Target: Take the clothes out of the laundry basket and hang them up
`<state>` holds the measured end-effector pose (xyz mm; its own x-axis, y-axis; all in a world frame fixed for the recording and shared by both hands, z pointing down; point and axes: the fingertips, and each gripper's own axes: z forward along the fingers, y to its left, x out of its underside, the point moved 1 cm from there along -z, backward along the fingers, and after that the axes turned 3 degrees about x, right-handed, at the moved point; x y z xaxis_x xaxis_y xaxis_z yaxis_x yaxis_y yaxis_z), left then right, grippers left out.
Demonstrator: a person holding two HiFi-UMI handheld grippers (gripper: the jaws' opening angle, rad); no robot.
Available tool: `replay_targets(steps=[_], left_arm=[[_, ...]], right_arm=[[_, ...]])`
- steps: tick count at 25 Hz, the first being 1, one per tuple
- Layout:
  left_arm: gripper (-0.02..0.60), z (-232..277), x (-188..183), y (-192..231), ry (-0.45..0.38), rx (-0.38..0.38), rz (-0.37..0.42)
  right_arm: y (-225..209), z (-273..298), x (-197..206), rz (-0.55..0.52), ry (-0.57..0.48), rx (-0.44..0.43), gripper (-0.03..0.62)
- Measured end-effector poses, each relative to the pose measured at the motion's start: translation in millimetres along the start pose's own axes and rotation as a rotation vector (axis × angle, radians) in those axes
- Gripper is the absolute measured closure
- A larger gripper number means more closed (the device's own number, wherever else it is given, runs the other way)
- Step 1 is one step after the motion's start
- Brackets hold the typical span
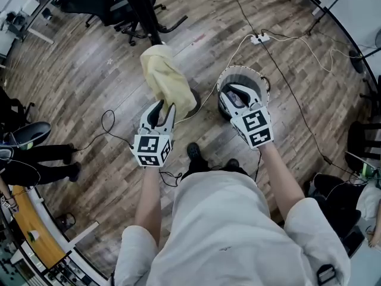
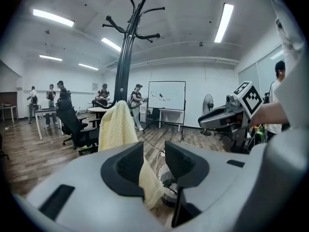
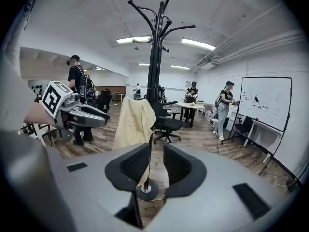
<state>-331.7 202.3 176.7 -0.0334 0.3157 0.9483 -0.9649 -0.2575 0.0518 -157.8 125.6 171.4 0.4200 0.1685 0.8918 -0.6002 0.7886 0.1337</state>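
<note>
Fingers (image 2: 129,164) of the left gripper (image 2: 154,153) stand wide apart and empty; those of the right gripper (image 3: 155,161) are narrower and grip nothing. Beyond them the pale yellow garment (image 1: 166,76), soft and rumpled, drapes over the black coat stand (image 3: 155,57) at upper centre, left of the round laundry basket (image 1: 260,79).

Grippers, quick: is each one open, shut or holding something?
Left gripper: open, empty; the yellow cloth hangs on the coat rack ahead.
Right gripper: open, empty.
</note>
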Motion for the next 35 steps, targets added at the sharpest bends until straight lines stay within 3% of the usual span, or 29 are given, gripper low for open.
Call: replay_targets(steps=[18,35], left_arm=[[0.443,2,-13,-146,-0.013,0.085,0.025],[0.443,62,8,-268,0.056,0.260,0.074]], right_arm=[[-49,-131,71,0.076,-0.015,0.085,0.519],[-92,-207,148,0.147,0.061,0.162,0.514]])
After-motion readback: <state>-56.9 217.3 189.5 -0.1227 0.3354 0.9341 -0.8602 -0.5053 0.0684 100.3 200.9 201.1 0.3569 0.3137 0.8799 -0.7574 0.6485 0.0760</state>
